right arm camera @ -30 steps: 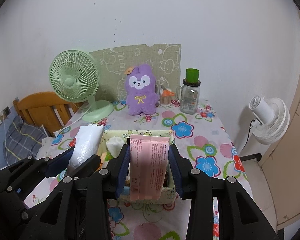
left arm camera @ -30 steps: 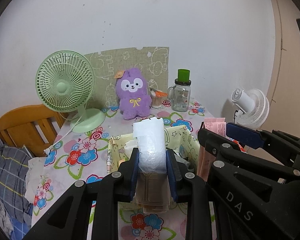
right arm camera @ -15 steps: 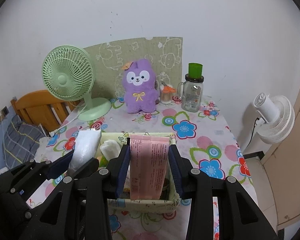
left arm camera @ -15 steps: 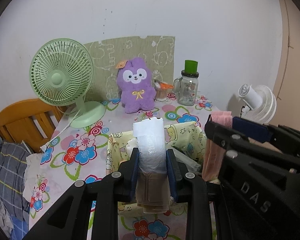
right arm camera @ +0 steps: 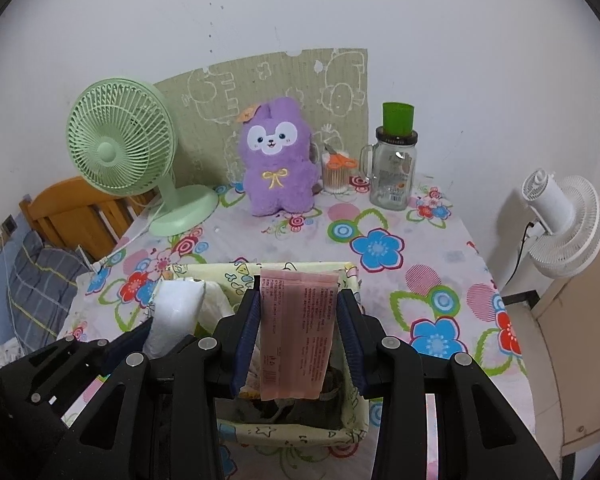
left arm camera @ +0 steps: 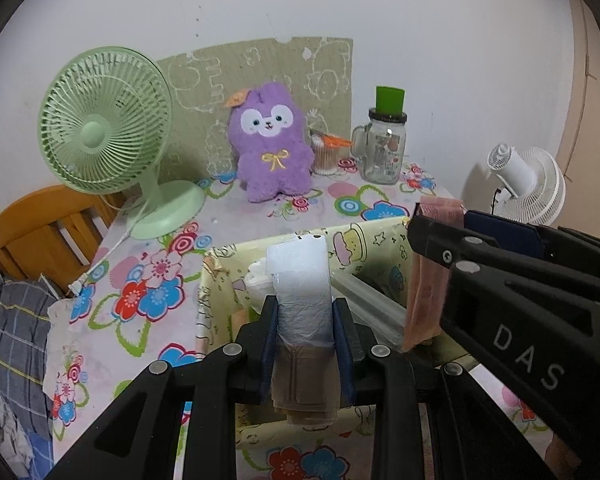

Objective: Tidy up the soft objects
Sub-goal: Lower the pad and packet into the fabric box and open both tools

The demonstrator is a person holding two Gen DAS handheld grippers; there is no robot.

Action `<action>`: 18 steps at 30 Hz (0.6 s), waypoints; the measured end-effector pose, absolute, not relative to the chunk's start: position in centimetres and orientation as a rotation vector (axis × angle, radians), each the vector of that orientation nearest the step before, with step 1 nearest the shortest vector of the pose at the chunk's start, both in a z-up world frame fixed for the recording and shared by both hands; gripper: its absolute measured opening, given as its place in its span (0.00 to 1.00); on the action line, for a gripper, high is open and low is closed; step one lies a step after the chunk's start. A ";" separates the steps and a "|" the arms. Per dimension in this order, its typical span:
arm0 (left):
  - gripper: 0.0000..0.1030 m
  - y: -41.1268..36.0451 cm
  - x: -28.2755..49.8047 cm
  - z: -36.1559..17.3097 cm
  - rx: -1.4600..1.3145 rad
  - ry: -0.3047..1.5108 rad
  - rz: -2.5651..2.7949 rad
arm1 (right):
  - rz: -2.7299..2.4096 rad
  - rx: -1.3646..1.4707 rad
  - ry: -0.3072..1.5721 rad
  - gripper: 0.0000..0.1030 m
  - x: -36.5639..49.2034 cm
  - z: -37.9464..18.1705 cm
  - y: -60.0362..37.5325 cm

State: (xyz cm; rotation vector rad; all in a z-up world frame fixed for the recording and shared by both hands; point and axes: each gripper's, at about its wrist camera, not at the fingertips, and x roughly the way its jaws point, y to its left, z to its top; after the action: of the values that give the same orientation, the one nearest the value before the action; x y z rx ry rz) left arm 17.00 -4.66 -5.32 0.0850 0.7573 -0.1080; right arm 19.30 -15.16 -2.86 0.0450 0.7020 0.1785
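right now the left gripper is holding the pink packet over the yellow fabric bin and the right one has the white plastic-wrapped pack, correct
Not quite: the packs are swapped. The left gripper is shut on the white plastic-wrapped pack, as the left wrist view shows, and the right gripper is shut on the pink packet, as the right wrist view shows. Both are over the yellow fabric bin.

Basket (right arm camera: 352,430) sits near on the table (right arm camera: 440,248), both packets over it: the roll (left arm camera: 302,300) left, the pack (right arm camera: 296,336) right. Far side, left to right: desk fan (right arm camera: 120,148), plush (right arm camera: 278,160), swab cup (right arm camera: 335,176), jar (right arm camera: 394,168). Chair (right arm camera: 76,208) left of the table, floor fan (right arm camera: 564,224) right.
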 end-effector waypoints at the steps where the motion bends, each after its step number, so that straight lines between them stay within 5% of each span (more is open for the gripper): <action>1: 0.26 -4.7 17.2 -5.5 0.084 0.763 -0.113 | 0.178 0.045 0.707 0.41 19.5 -3.0 -15.1; 5: 0.28 -4.6 17.9 -6.4 0.078 0.787 -0.121 | 0.185 0.037 0.722 0.41 20.4 -3.6 -14.7; 18: 0.60 -3.9 19.5 -8.1 0.058 0.815 -0.132 | 0.196 0.029 0.796 0.42 23.2 -6.1 -13.3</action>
State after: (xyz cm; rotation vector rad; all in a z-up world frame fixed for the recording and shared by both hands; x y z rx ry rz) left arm 19.53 -3.87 -8.10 0.0580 0.8147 -0.1322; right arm 23.21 -13.34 -6.12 0.0287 0.7956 0.1959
